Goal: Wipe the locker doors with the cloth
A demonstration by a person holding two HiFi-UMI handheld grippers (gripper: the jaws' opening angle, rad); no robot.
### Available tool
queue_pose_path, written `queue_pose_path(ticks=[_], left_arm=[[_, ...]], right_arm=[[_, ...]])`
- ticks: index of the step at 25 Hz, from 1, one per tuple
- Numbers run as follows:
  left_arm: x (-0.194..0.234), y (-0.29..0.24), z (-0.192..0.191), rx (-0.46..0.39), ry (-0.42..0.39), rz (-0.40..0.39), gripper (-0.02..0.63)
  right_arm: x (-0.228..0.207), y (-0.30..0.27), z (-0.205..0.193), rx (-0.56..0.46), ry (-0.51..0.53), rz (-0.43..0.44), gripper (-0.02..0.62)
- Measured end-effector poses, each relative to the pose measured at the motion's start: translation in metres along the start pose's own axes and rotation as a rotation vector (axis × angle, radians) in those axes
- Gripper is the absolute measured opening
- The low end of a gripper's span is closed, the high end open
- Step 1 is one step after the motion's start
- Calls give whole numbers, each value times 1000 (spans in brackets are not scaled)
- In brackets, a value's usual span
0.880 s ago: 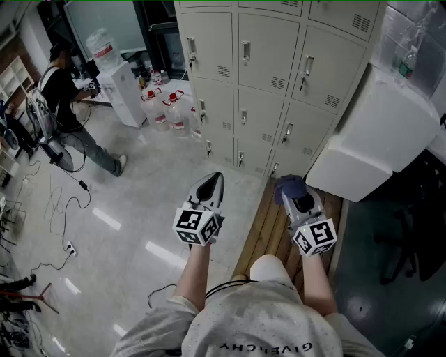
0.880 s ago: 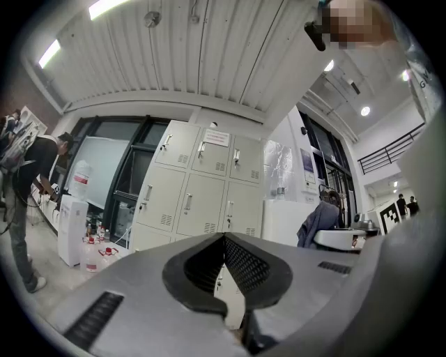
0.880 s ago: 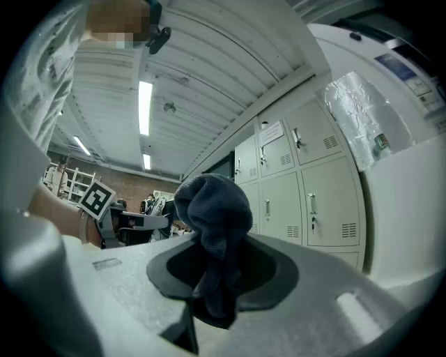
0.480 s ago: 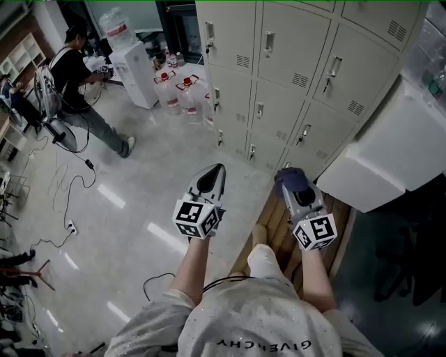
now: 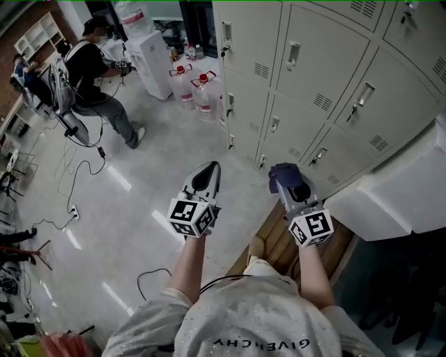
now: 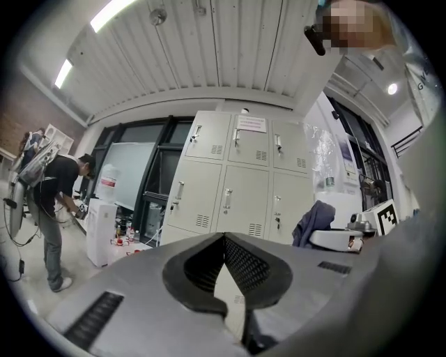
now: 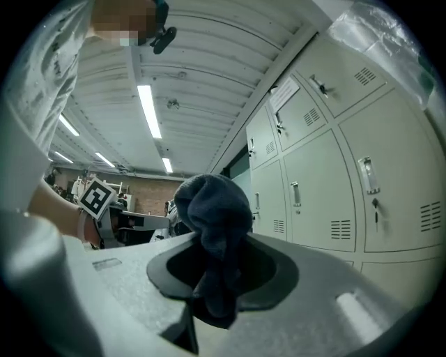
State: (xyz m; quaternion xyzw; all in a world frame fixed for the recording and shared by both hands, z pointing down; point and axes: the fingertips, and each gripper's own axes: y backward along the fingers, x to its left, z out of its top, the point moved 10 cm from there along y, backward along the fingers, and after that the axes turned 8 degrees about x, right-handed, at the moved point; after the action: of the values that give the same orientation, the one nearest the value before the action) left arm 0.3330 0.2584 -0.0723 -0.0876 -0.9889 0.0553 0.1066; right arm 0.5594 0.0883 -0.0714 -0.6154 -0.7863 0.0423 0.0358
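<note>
Since the earlier frame the lockers (image 5: 313, 84) have come closer and now fill the upper right of the head view, while both tools sit a little higher in it and the right one stays clamped on the cloth.

At far left a person (image 5: 97, 77) stands bent over something, with cables (image 5: 77, 188) trailing across the shiny floor (image 5: 125, 237) nearby. Just to the right of the person is a white water dispenser (image 5: 157, 63) carrying a large bottle (image 5: 132, 10) on top. Two clear jugs (image 5: 194, 85) with red caps stand on the floor between the dispenser and the lockers; how full they are cannot be told.

The left tool (image 5: 208, 174) is held out over the floor, well short of the lockers. Its own view shows the left tool (image 6: 224, 244) with its jaws pressed together at the tips and nothing between them.

The right tool (image 5: 289, 183) is clenched on the dark blue cloth (image 5: 284, 174), which bunches up above the jaws. In its own view the right tool (image 7: 216, 279) grips the lower part of the cloth (image 7: 212, 209), with the lockers (image 7: 334, 181) to the right, near but not touching. Every locker door in view is closed, so what is inside is hidden. Wooden slats (image 5: 275, 233) lie under the right arm, and a white box (image 5: 397, 195) sits at far right against the lockers.
</note>
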Motion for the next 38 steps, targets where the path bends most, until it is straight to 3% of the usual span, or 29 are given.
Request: queue_pose_path(ticks=[16, 31, 38], left_arm=[[29, -108, 21, -49, 11, 143, -2], [64, -117, 11, -20, 15, 224, -2], [122, -154, 7, -40, -16, 158, -2]], right_arm=[[-110, -112, 10, 3, 21, 161, 107], [-117, -170, -8, 15, -27, 239, 109], [-115, -221, -24, -9, -4, 188, 107]])
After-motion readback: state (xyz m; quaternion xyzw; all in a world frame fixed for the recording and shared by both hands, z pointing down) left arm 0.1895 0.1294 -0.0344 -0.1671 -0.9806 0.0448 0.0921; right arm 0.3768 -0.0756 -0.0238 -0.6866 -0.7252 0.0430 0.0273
